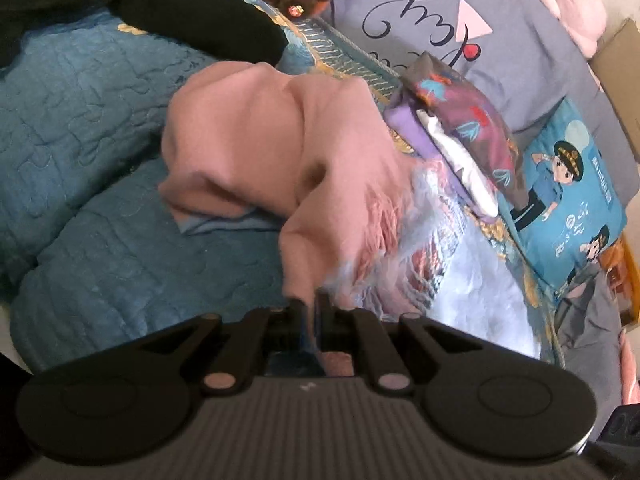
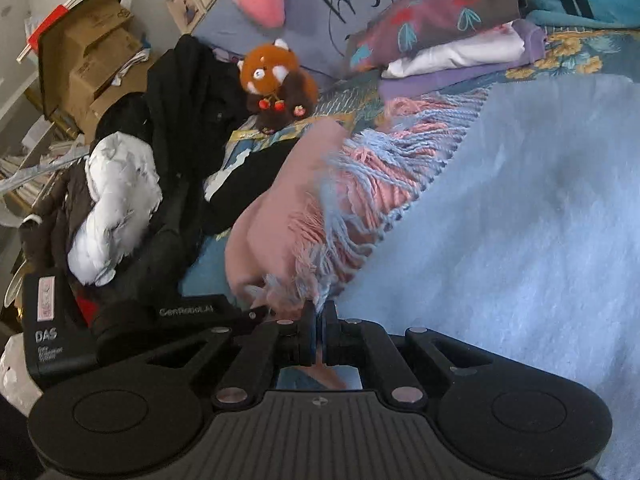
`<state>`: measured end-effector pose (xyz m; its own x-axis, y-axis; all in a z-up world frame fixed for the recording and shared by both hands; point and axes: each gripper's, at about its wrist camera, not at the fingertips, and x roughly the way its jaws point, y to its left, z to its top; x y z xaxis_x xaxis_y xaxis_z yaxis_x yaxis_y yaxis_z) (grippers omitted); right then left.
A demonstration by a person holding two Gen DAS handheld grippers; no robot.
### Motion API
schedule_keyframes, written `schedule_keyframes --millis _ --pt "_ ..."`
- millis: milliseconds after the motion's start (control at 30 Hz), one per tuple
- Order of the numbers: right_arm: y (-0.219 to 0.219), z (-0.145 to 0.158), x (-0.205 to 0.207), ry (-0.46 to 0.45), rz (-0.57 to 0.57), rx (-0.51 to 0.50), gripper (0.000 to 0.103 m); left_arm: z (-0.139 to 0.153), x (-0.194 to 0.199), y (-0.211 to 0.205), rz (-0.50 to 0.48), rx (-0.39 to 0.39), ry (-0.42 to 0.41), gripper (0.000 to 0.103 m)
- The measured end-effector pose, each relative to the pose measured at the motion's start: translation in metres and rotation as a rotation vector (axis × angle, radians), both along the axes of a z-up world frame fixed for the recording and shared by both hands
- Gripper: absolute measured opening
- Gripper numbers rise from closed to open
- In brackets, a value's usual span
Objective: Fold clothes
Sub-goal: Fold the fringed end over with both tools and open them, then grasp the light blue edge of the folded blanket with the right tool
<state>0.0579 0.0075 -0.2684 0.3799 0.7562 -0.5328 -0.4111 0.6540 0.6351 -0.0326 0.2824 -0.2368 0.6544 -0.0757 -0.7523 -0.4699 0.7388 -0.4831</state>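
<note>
Both tongs, left (image 1: pixel 308 306) and right (image 2: pixel 319 312), pinch the scarf (image 1: pixel 280 152) (fringed end). Best: align corners, lay flat on bed (image 1: pixel 100 128).

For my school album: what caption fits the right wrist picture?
Right hand-held gripper pinching a pink-and-blue fringed scarf on the bed.

A soft matt pink scarf (image 1: pixel 256 140) with woolly fringe lies on a quilted, faintly glossy bedspread (image 1: pixel 88 128).

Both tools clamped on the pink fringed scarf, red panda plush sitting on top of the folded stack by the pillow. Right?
Not quite. The red panda plush sits beside the black clothes, not on the folded stack; right wrist view shows it. Both the left tool and right tool do clamp the pink fringed scarf.
</note>
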Motion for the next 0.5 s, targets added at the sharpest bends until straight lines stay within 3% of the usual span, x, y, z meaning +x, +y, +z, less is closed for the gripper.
schedule_keyframes --millis 167,233,300,400,500 --pt "-0.036 0.019 -0.007 -0.045 0.0 0.063 0.009 0.004 -0.002 -0.006 -0.004 0.029 0.007 0.006" --pt "-0.069 0.03 -0.02 -0.089 -0.078 0.052 0.02 0.006 -0.006 -0.005 0.002 0.032 0.014 0.009" --pt "-0.105 0.034 -0.03 -0.11 -0.173 0.025 0.028 0.009 -0.012 -0.003 0.022 0.048 0.03 0.014" --pt "-0.16 0.025 -0.047 -0.101 -0.324 -0.111 0.032 0.016 -0.024 0.008 0.088 0.091 0.052 0.013" --pt "-0.207 -0.001 -0.055 0.005 -0.45 -0.191 0.034 0.03 -0.034 0.018 0.105 0.124 0.03 0.014"
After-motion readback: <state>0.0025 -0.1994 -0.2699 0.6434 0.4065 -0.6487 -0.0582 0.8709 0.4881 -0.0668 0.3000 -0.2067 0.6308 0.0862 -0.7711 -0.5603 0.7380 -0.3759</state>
